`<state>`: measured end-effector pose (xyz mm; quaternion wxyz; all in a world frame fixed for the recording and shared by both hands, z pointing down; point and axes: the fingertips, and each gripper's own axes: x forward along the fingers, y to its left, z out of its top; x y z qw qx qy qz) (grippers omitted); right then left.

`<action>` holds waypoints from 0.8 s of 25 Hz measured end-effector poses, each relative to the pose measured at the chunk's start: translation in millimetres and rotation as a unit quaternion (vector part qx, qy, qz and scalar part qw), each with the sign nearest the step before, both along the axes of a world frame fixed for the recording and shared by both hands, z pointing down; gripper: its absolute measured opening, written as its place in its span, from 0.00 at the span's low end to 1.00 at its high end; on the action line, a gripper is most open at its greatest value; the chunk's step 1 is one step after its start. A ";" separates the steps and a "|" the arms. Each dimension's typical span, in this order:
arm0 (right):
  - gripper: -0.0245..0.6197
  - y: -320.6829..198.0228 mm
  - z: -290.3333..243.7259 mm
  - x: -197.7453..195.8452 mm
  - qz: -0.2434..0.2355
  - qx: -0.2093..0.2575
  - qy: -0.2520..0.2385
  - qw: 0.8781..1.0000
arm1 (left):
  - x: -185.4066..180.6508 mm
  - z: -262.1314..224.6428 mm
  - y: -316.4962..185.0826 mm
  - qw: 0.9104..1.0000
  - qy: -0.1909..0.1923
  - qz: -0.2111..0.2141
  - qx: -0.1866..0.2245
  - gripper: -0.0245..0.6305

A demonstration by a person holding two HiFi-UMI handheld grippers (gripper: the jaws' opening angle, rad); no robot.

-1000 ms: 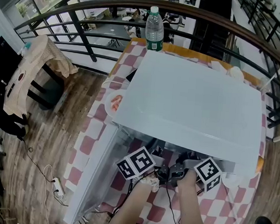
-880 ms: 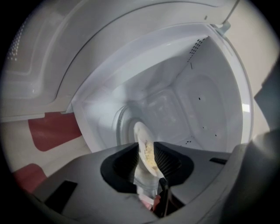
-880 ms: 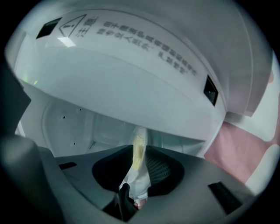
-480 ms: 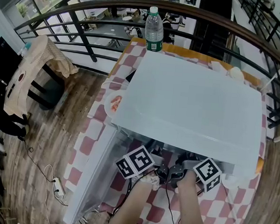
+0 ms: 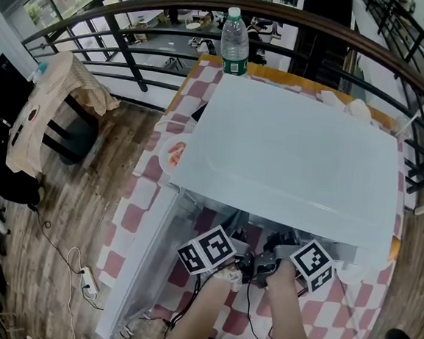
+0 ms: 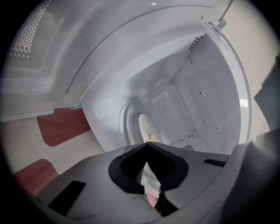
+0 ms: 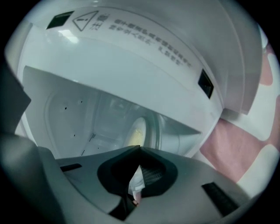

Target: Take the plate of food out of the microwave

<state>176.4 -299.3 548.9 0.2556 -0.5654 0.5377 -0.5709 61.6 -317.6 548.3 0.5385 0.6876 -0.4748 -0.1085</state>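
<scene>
Head view, far left: a chair (image 5: pixel 67 141) draped with a beige cloth (image 5: pixel 52 99) stood on the wood floor (image 5: pixel 83 213), well apart from the table (image 5: pixel 364 322). The table carried a red-and-white checked cover.

At the table's left edge a second plate (image 5: pixel 173 154) with orange food lay just beside the microwave (image 5: pixel 294 157), partly hidden under its top. The microwave door (image 5: pixel 140 269) stood swung open to the left. A water bottle (image 5: pixel 234 45) stood upright behind the microwave, at the table's far edge.

Left tongs (image 6: pixel 146 144): pointed into the open cavity (image 6: pixel 192 96); jaws had just closed and the tips met.

Plate of food (image 6: pixel 146 130): inside the cavity, with yellowish food on it, straight ahead of the closed tips in both tongs views.

Right tongs (image 7: pixel 140 148): alongside, also aimed into the cavity; jaws had just closed, tips together.

In each tongs view the tips overlapped the plate's near edge. Whether either pair pinched the rim could not be told.

The left marker cube (image 5: pixel 206 249) and right marker cube (image 5: pixel 313 265) sat side by side at the microwave's front.
</scene>
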 end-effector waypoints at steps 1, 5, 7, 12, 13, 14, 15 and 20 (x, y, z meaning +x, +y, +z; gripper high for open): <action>0.03 1.6 -1.1 -1.7 -0.003 0.002 0.001 1.000 | -1.1 -0.4 1.8 1.000 0.001 -0.001 0.001 0.06; 0.03 4.6 -3.5 -3.4 -0.014 0.005 0.031 0.999 | -6.9 -6.4 8.0 1.000 -0.008 0.002 0.014 0.06; 0.03 3.3 -5.6 0.0 -0.027 0.009 0.091 0.995 | -9.3 -10.7 9.6 0.999 -0.026 0.010 0.028 0.06; 0.10 -0.1 -11.2 0.4 -0.068 0.015 0.234 0.970 | -16.3 -15.5 8.7 0.994 -0.093 0.028 0.057 0.09; 0.10 -0.8 -11.4 -0.2 -0.069 0.015 0.237 0.969 | -17.8 -15.3 8.4 0.993 -0.097 0.026 0.057 0.09; 0.11 -1.7 -11.5 -0.6 -0.068 0.016 0.235 0.969 | -19.1 -15.1 7.7 0.993 -0.099 0.024 0.057 0.10; 0.11 -2.8 -11.3 -0.6 -0.067 0.016 0.233 0.970 | -20.2 -15.0 6.6 0.993 -0.099 0.022 0.056 0.10; 0.19 -7.8 -9.7 2.8 -0.067 0.016 0.248 0.966 | -24.3 -18.6 -2.5 0.990 -0.118 0.019 0.069 0.11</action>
